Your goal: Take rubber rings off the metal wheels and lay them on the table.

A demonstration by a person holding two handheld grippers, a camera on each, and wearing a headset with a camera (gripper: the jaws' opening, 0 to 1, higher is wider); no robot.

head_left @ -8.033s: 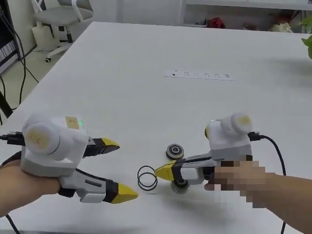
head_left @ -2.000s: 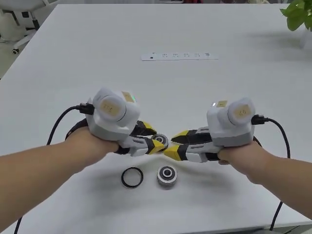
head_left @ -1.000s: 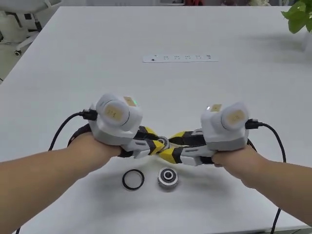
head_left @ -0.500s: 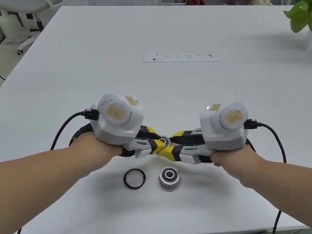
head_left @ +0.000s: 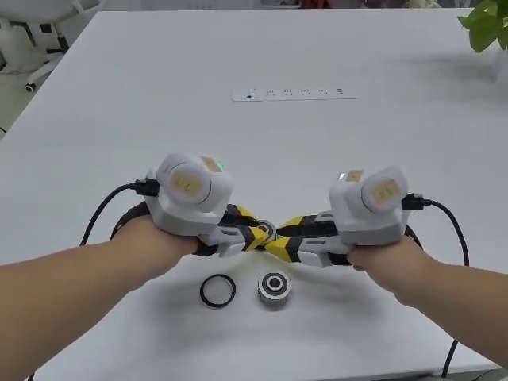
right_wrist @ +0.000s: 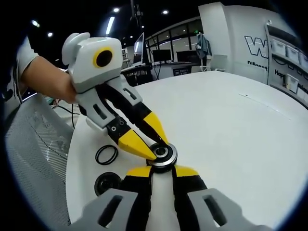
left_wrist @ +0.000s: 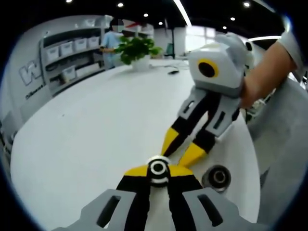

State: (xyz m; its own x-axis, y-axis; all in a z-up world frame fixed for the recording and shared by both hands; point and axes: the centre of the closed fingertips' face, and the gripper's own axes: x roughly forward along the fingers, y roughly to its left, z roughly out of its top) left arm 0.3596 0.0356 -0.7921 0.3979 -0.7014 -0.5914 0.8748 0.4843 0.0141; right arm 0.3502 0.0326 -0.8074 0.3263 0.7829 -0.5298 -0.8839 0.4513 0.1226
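Observation:
A metal wheel [head_left: 265, 231] with a dark rubber rim hangs above the white table [head_left: 333, 151], between both grippers. My left gripper [head_left: 255, 235] comes in from the left and is shut on the wheel [left_wrist: 158, 166], which sits between its yellow tips. My right gripper [head_left: 279, 236] meets it from the right, its tips closed on the wheel's edge [right_wrist: 162, 153]. Below them on the table lie a loose black rubber ring [head_left: 217, 290] and a second wheel [head_left: 274, 286]. In the right gripper view the ring [right_wrist: 106, 154] and the second wheel [right_wrist: 107, 183] lie at lower left.
A white power strip [head_left: 294, 94] lies farther back on the table. A green plant [head_left: 484, 24] stands at the far right corner. Black cables [head_left: 103, 210] trail from both grippers toward the table's front edge. Shelves and a person stand far behind in the left gripper view.
Eight seconds ago the grippers were apart, with both wheels and the ring on the table. Now one wheel is lifted between both. Over the last second almost nothing has moved.

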